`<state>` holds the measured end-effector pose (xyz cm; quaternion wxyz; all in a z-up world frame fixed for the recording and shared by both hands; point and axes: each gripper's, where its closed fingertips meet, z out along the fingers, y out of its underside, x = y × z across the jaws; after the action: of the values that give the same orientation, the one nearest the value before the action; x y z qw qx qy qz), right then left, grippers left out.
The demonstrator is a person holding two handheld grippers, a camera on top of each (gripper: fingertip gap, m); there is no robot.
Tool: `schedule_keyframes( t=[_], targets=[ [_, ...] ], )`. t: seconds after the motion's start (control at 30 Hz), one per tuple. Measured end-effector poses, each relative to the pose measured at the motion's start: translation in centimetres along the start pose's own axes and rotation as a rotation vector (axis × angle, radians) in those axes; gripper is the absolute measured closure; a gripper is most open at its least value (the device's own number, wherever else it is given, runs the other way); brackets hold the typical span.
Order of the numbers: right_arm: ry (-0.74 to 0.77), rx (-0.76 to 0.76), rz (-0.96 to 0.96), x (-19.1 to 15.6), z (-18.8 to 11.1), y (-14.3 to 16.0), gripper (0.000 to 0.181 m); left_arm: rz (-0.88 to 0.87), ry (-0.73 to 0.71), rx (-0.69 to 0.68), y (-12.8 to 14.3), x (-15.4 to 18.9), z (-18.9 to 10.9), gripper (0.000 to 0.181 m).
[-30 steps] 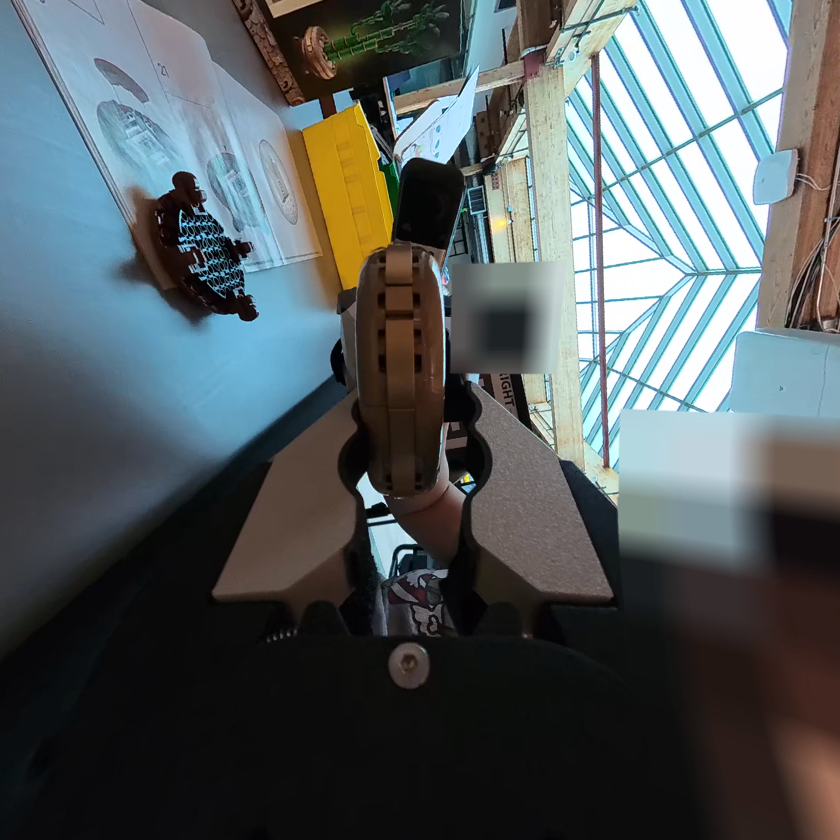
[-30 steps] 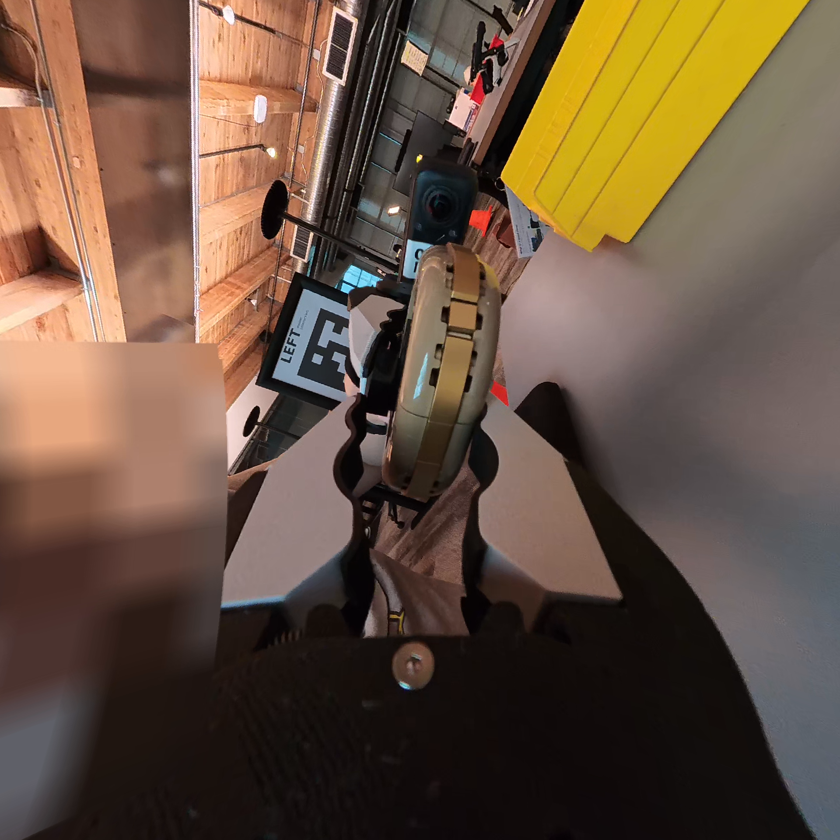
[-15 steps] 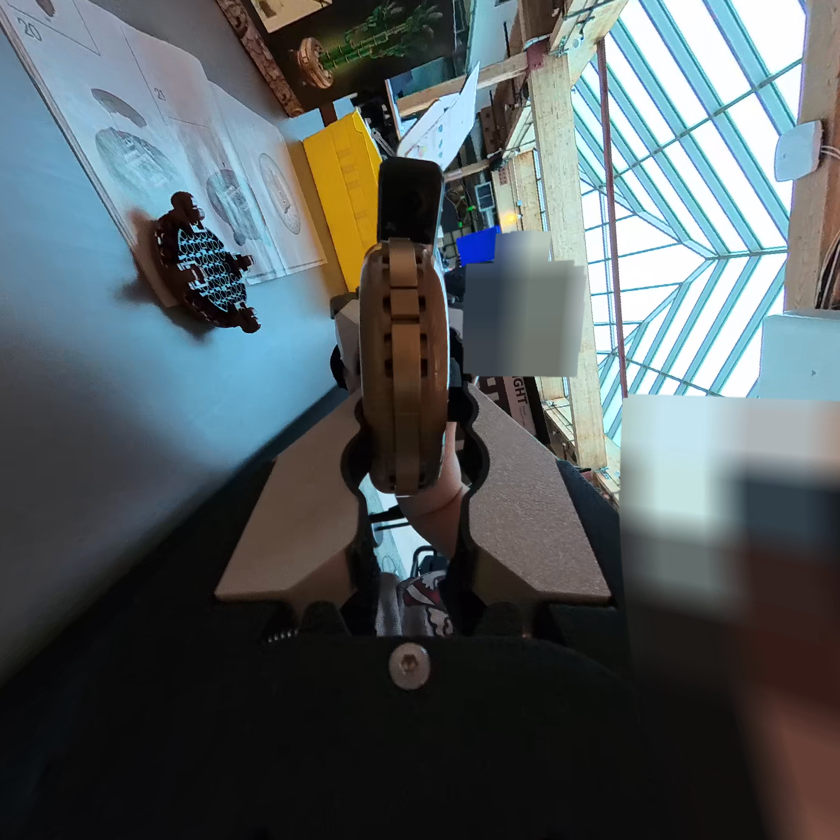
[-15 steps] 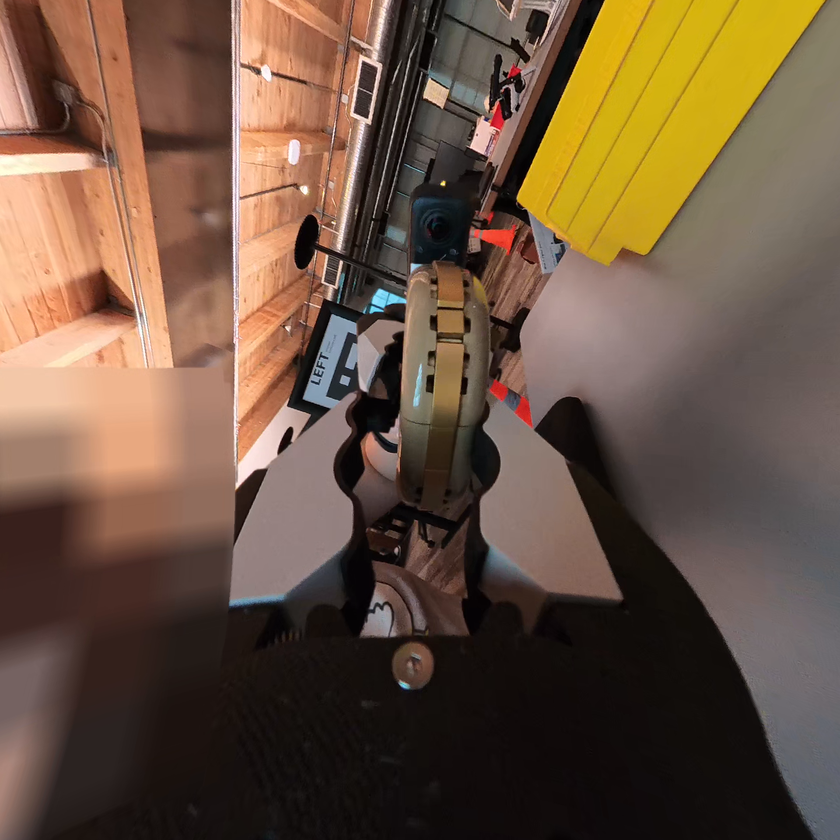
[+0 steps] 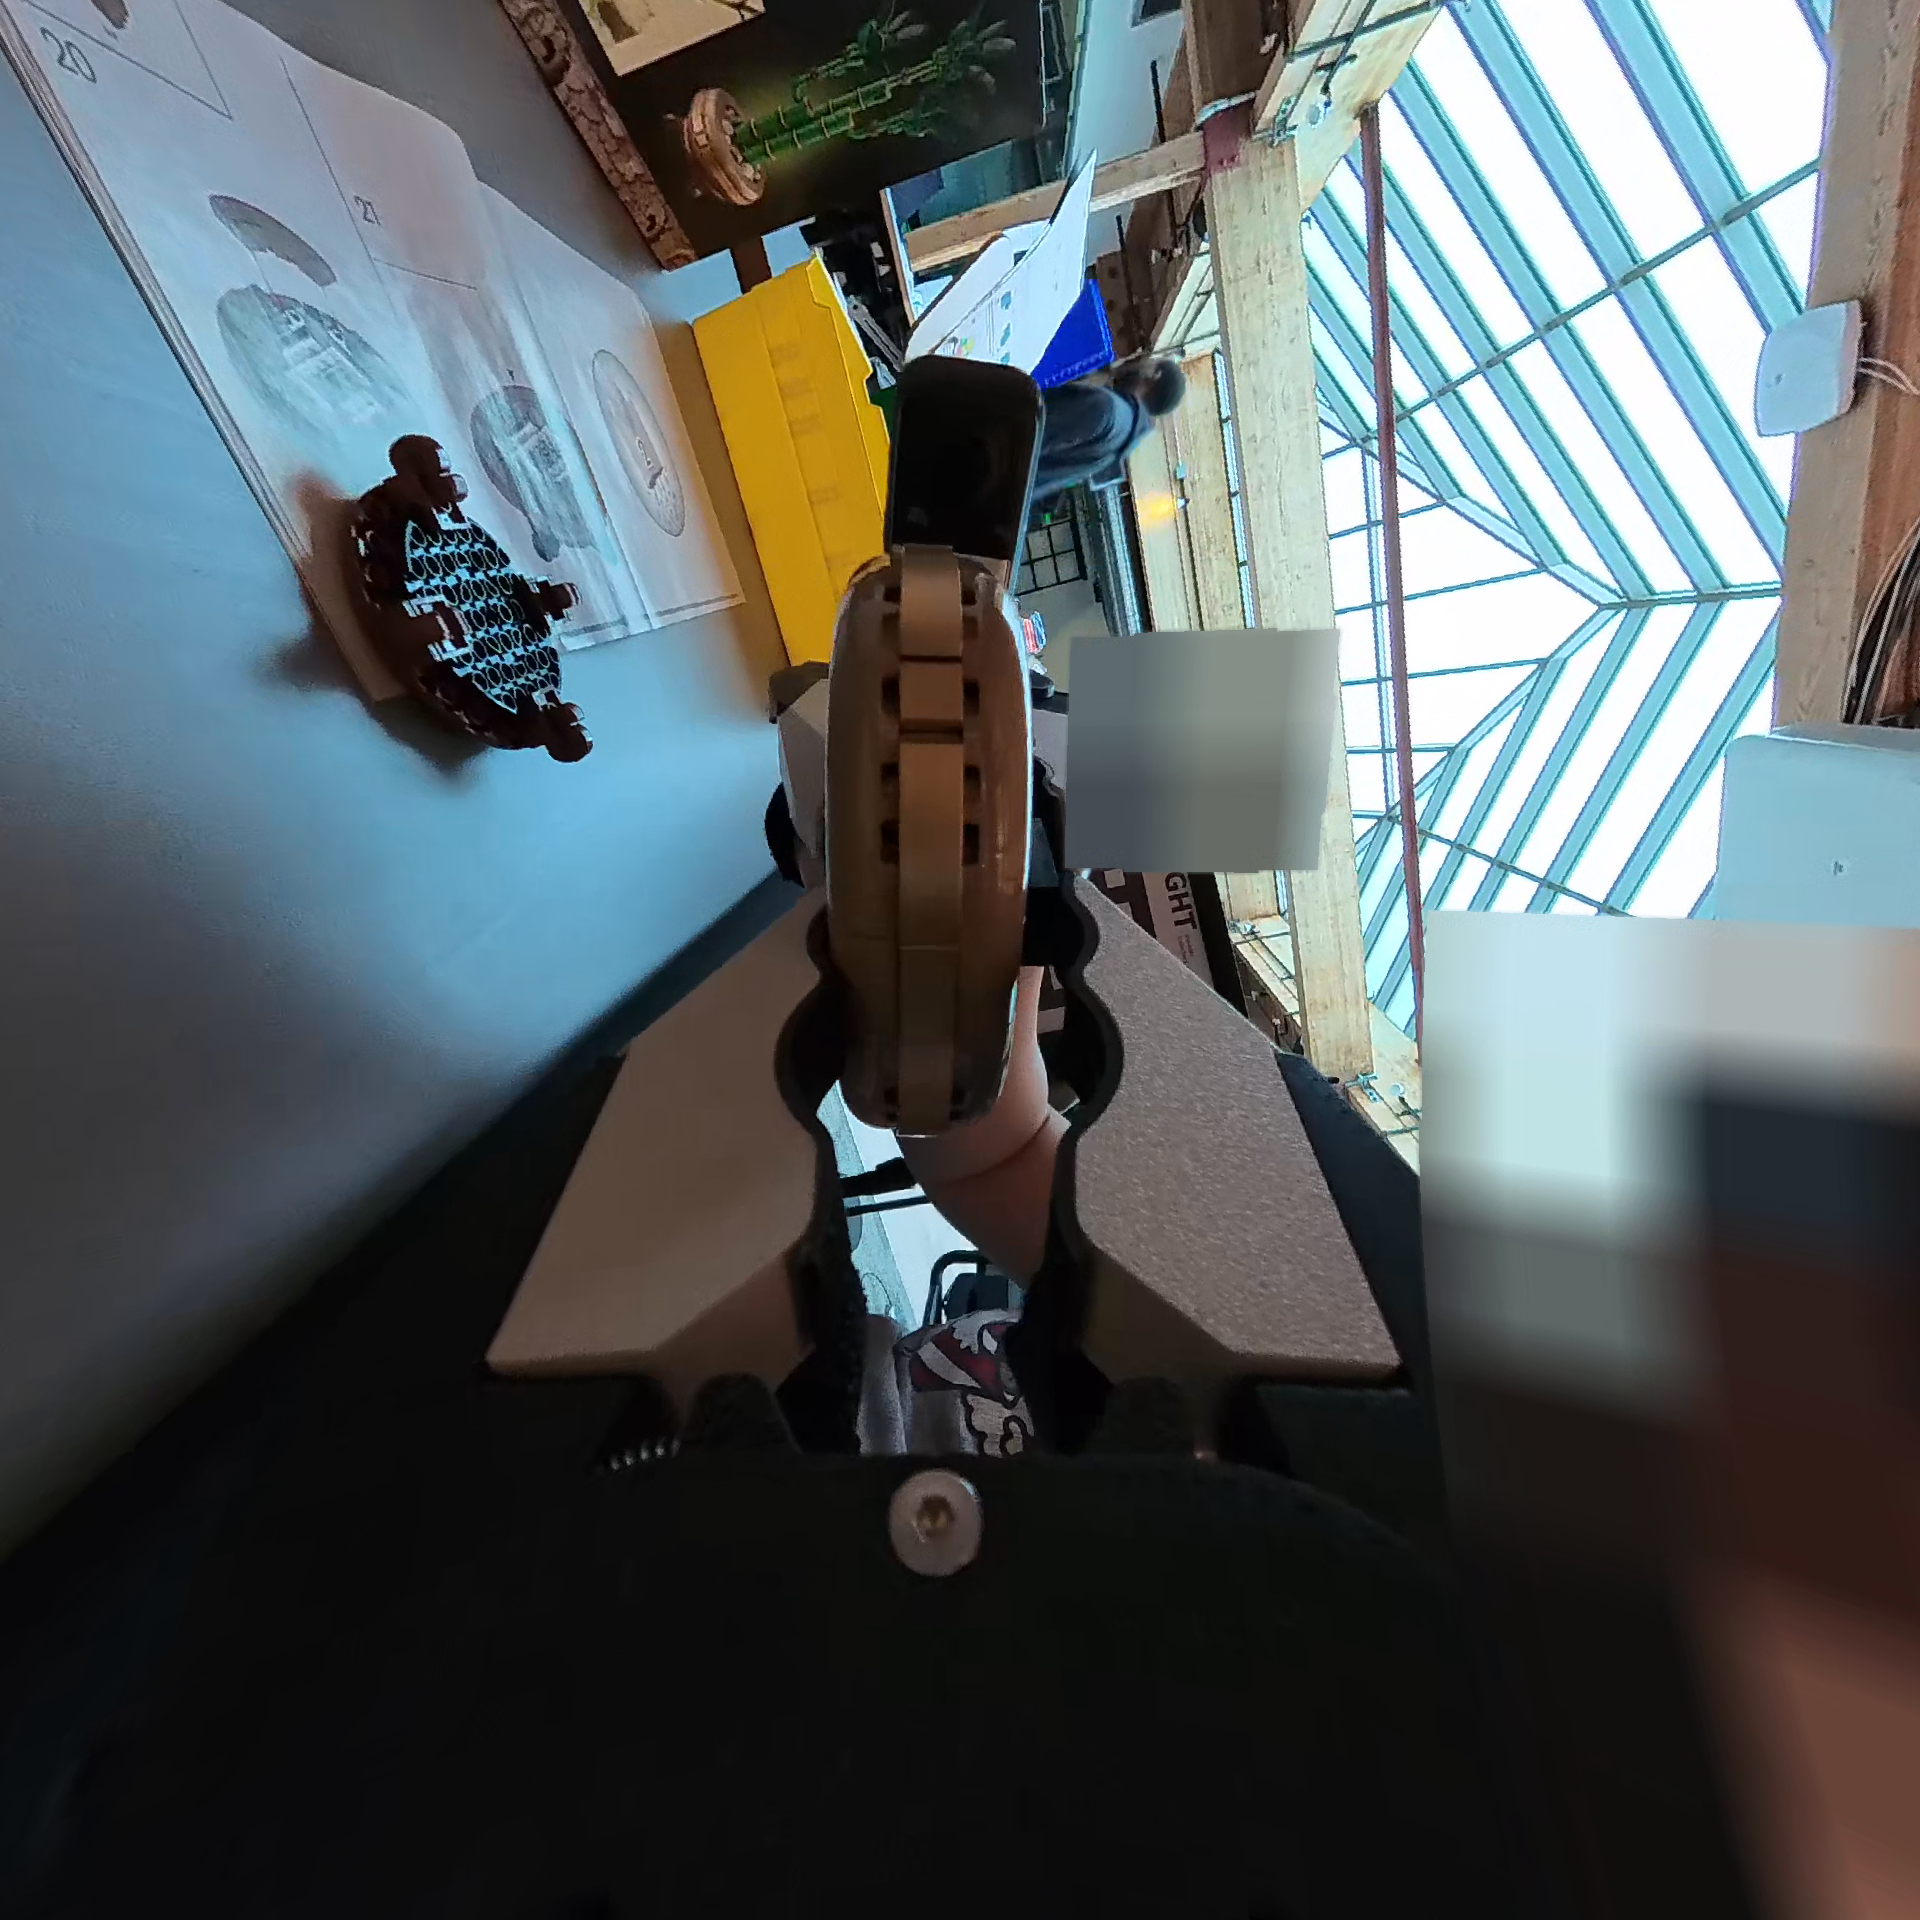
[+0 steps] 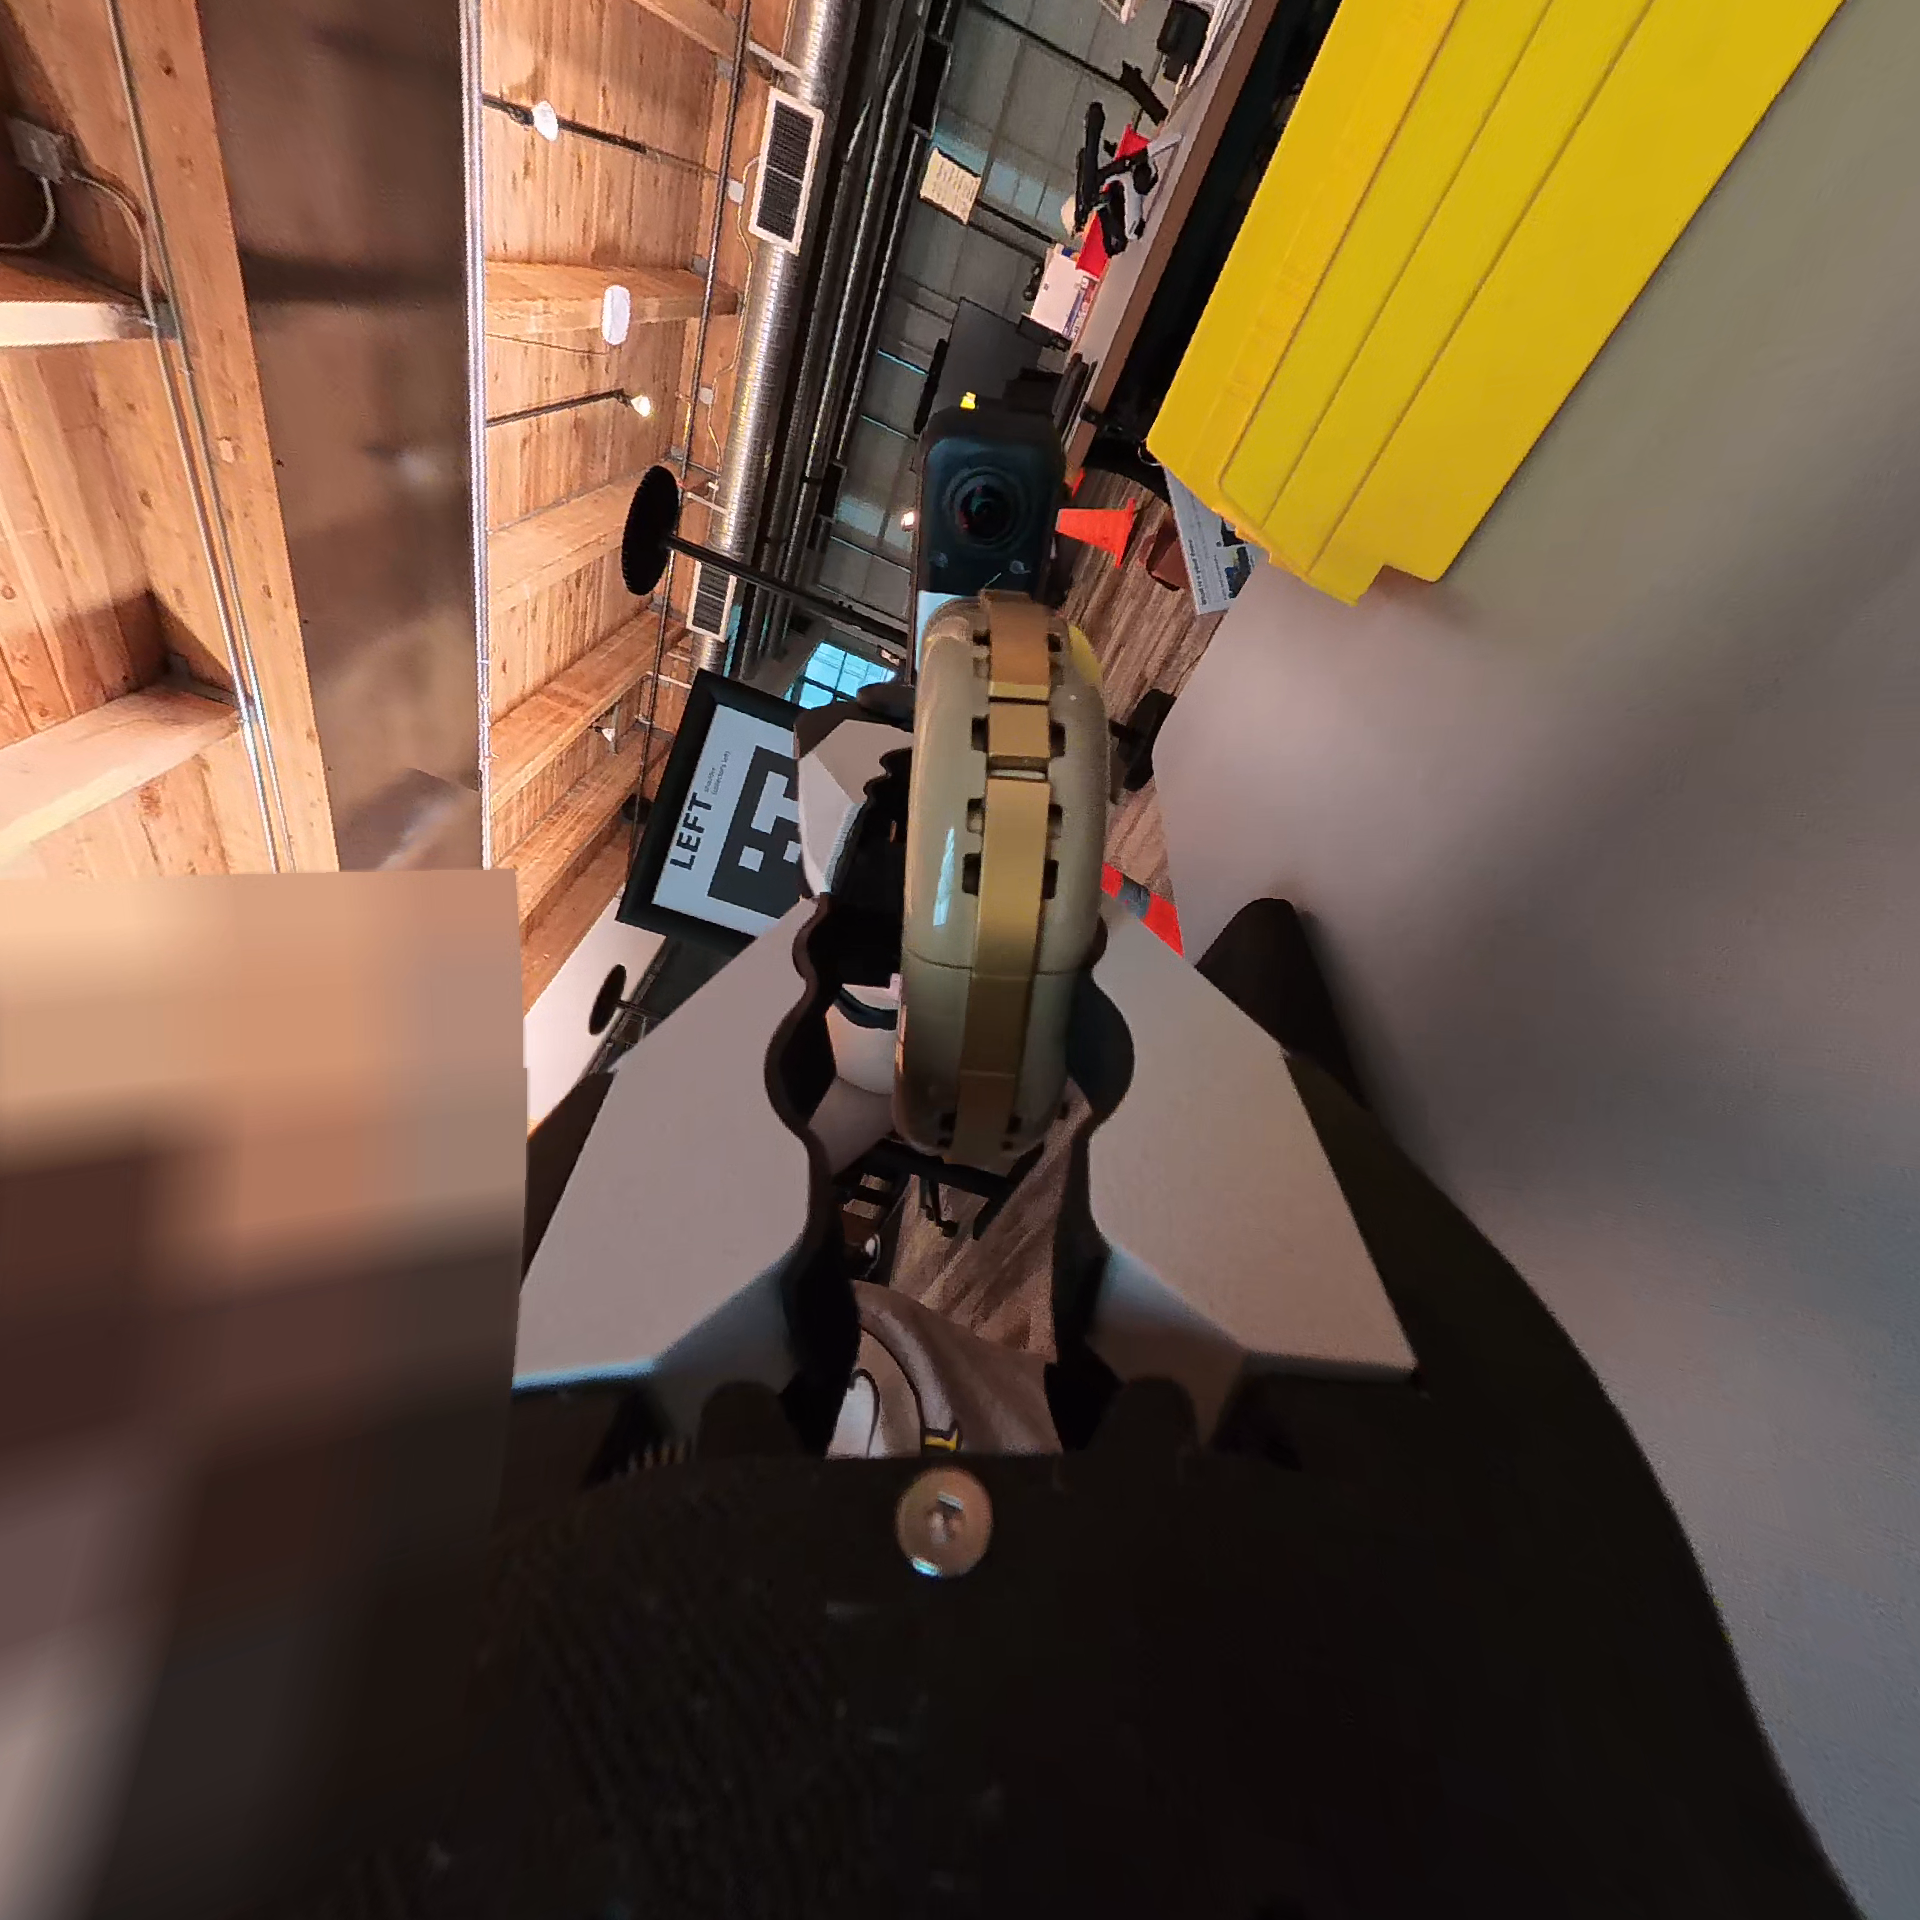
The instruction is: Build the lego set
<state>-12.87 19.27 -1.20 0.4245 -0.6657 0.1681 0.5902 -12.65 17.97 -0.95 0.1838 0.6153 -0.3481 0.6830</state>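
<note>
Assembly: a tan rounded lego disc [image 5: 928,873] is held edge-on between both grippers, clear of the grey table [image 5: 156,935], long axis running away from each camera. Left gripper [image 5: 940,997] and right gripper [image 6: 966,1049] both clamp its rim. A brown round lego plate [image 5: 468,613] lies on the open instruction booklet [image 5: 343,312], near a yellow bin [image 5: 800,468].

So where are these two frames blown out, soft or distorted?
Left wrist view: the skylight is blown out, the table blurs nearest the lens, and the tan round lego assembly stays sharp. Right wrist view: the assembly is sharp with a glare streak, and the yellow bin bows with wide-angle distortion.
</note>
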Motion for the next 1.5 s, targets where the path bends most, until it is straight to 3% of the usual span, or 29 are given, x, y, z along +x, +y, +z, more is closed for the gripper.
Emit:
schedule_keyframes(
  t=[0.4, 0.53, 0.63, 0.83, 1.03, 1.5],
  targets=[
    [-0.005, -0.003, -0.011, -0.3, 0.0, 0.0, 0.142, 0.027, 0.002, -0.013, 0.1, 0.3, 0.0, 0.144],
    [-0.021, 0.021, 0.080, -0.3, 0.0, -0.6, 0.143, -0.087, 0.017, -0.023, -0.4, 0.4, 0.1, 0.144],
    [-0.023, 0.035, 0.136, -1.1, -0.1, -1.2, 0.143, -0.169, 0.055, -0.043, -0.8, 1.3, 0.2, 0.145],
    [-0.026, 0.058, 0.165, -3.8, -0.5, -3.0, 0.144, -0.162, 0.085, -0.076, -2.0, 4.2, 0.8, 0.142],
    [-0.021, 0.087, 0.156, -4.9, -0.8, -3.8, 0.148, -0.136, 0.060, -0.092, -2.0, 4.8, 1.3, 0.140],
    [0.024, -0.019, 0.099, -5.1, -1.1, -2.9, 0.138, -0.126, 0.055, -0.146, -1.7, 4.8, 1.6, 0.141]
  ],
)
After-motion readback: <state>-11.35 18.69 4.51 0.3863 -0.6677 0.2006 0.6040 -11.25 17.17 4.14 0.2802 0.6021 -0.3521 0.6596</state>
